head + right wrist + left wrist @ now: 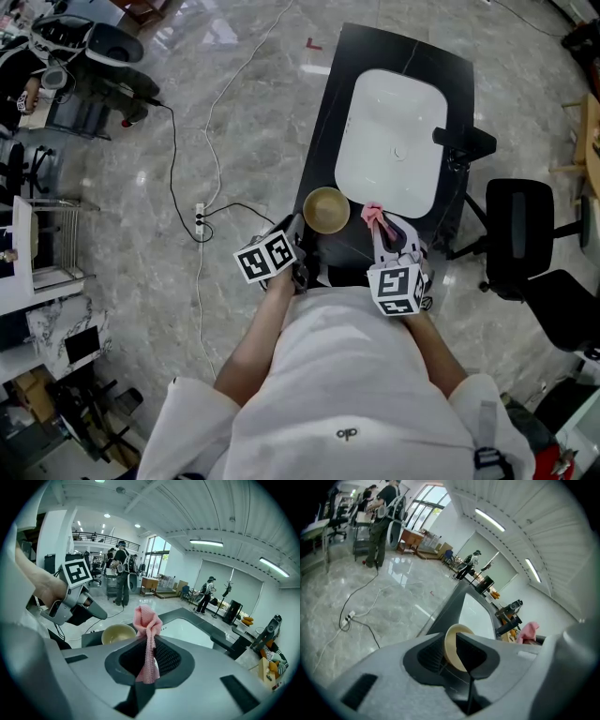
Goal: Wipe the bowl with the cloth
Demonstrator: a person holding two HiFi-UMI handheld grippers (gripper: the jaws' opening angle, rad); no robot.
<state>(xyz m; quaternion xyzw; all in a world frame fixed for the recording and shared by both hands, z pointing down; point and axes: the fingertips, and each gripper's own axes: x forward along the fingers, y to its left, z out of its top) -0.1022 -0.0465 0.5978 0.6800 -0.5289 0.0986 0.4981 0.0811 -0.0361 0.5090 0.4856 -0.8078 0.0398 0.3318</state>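
A cream bowl [326, 210] stands upright on the near left corner of the black counter [352, 244], beside the white sink [392, 141]. My left gripper [298, 247] hovers just short of the bowl's near left side, open, touching nothing. In the left gripper view the bowl [451, 648] shows through the gap between the jaws. My right gripper [382, 227] is shut on a pink cloth [375, 214], which bunches up above its fingertips to the right of the bowl. The right gripper view shows the cloth [146, 620], the bowl [117, 632] and the left gripper [96, 613].
A black faucet [464, 141] sticks out over the sink's right side. Black office chairs [520, 234] stand right of the counter. A power strip [199, 220] with cables lies on the marble floor to the left. People stand far off in the hall.
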